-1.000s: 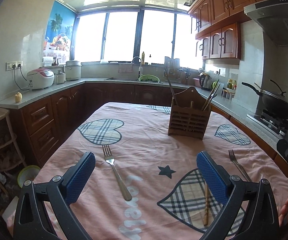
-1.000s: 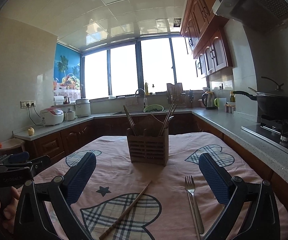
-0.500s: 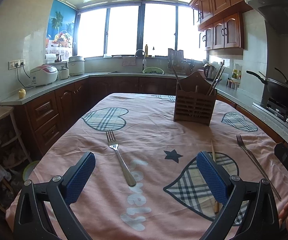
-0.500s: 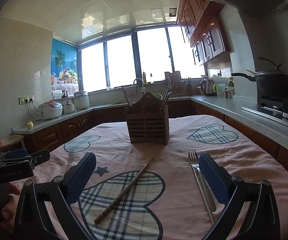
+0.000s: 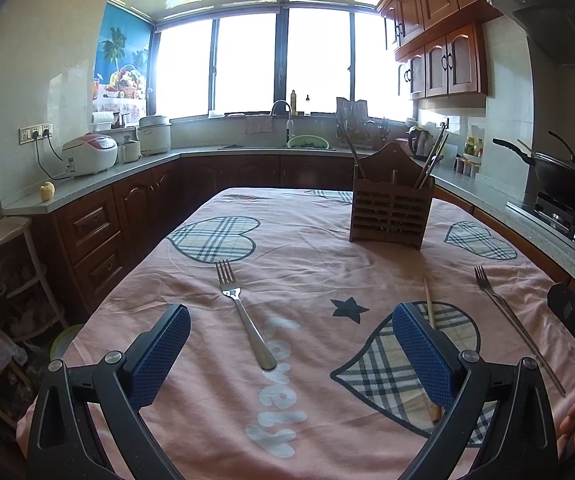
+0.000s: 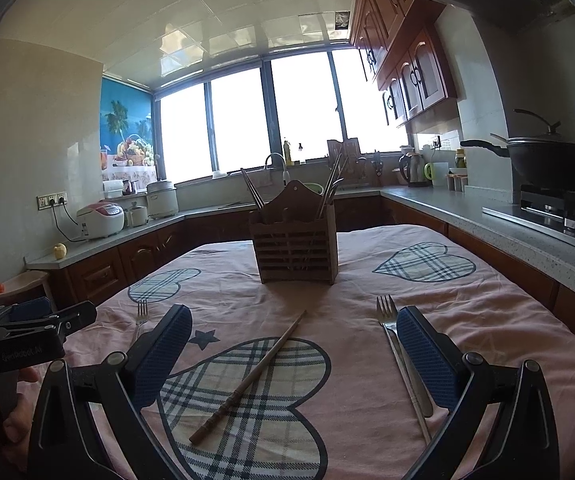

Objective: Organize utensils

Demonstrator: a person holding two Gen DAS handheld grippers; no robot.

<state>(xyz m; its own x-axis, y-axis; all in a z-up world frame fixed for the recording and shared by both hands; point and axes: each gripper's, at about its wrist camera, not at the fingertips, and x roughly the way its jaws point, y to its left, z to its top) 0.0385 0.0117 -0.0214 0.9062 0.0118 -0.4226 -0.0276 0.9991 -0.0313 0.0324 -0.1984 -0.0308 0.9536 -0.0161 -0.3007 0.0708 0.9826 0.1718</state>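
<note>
Approach step: left gripper (image 5: 291, 356) & right gripper (image 6: 293, 354) both spread, empty. Fork (image 5: 243, 312) btwn left's fingers; next, descend, pinch handle.

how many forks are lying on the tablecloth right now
2. One fork lies on the left in front of the left gripper; the other fork lies on the right, by the right gripper.

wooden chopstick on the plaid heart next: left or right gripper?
Right, probably. The wooden chopstick lies between the open right gripper's fingers, near centre of its view. From the left gripper, also open, it sits behind the right-hand finger, off-axis; the fork is the left's natural pick.
</note>
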